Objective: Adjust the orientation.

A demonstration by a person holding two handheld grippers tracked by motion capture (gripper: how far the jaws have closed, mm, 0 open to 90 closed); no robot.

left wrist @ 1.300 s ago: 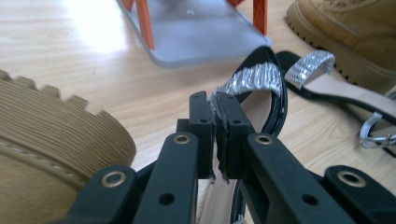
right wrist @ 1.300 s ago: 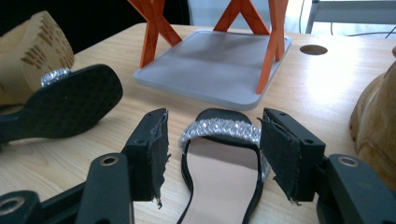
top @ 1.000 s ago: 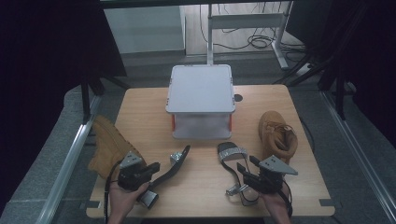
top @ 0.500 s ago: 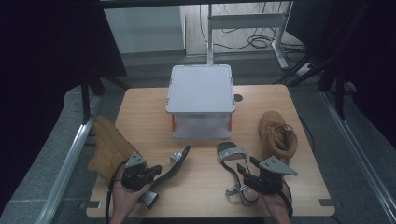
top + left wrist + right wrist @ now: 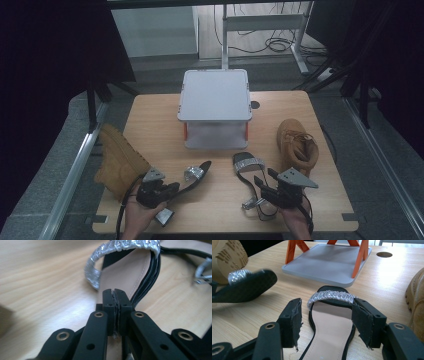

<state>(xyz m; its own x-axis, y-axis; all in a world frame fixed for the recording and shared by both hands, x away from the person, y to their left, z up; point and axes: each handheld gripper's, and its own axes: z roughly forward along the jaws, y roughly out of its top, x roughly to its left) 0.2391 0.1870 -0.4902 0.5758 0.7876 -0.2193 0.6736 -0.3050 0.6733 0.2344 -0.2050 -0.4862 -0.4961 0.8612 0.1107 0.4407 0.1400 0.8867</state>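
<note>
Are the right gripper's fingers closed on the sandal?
No: the right gripper has its fingers spread wide either side of the sandal.

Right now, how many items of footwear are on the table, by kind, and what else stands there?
Tan boots: 2, left boot, right boot
Black sandals with silver straps: 2, left sandal, right sandal
Grey shelf rack: 1
Total: 5

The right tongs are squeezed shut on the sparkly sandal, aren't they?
Not quite. The right tongs are open, not squeezed shut. In the right gripper view the two jaws stand wide apart, one on each side of the sparkly sandal, with a gap between each jaw and the sandal. The rest is right: it is the sandal with the sparkly strap.
</note>
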